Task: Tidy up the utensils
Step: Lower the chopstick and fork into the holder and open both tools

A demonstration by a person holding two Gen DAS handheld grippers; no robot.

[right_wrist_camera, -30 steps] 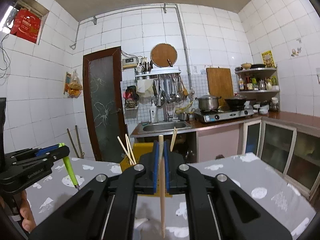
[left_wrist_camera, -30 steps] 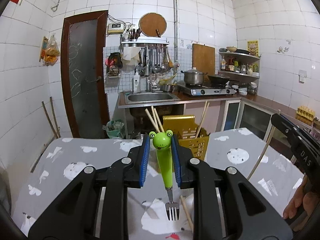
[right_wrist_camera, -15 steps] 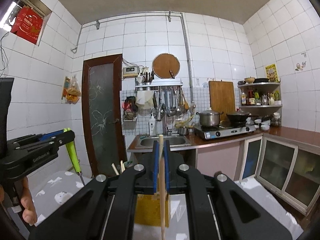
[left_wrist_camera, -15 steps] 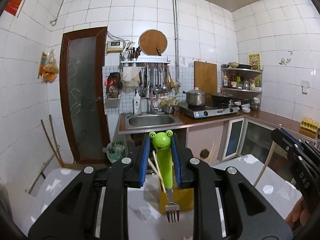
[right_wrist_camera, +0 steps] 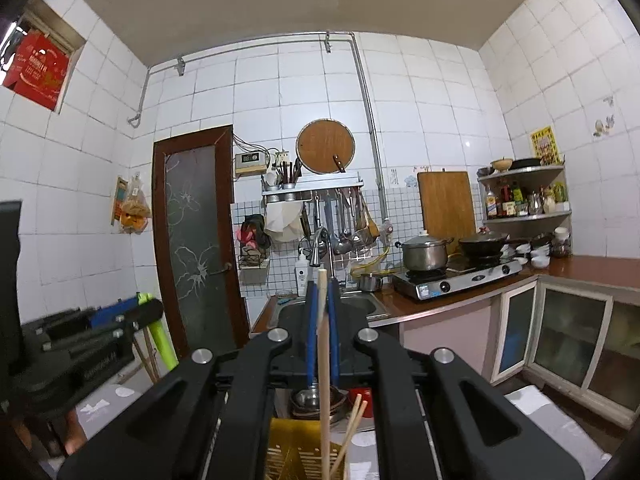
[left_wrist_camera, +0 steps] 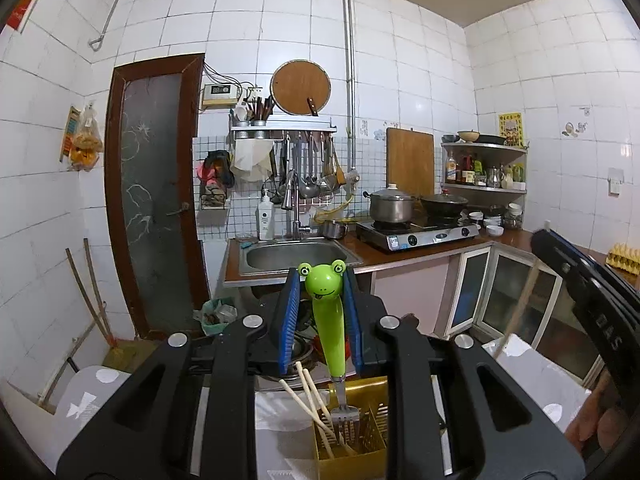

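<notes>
Evenly lit, fisheye-warped edges, dark corners, left gripper [right_wrist_camera: 120,320] blurred.

Green frog-headed fork [left_wrist_camera: 327,322] hung upright with frog face at top, tines [left_wrist_camera: 345,420] pointing down just inside the open top of the yellow slotted utensil basket [left_wrist_camera: 362,452], which stood on the table and already held pale wooden chopsticks [left_wrist_camera: 310,404] leaning left. A single pale wooden chopstick [right_wrist_camera: 324,360] stood vertical, its lower end reaching down over the same basket [right_wrist_camera: 292,454], beside another chopstick pair [right_wrist_camera: 352,426] tilted to the right.
</notes>
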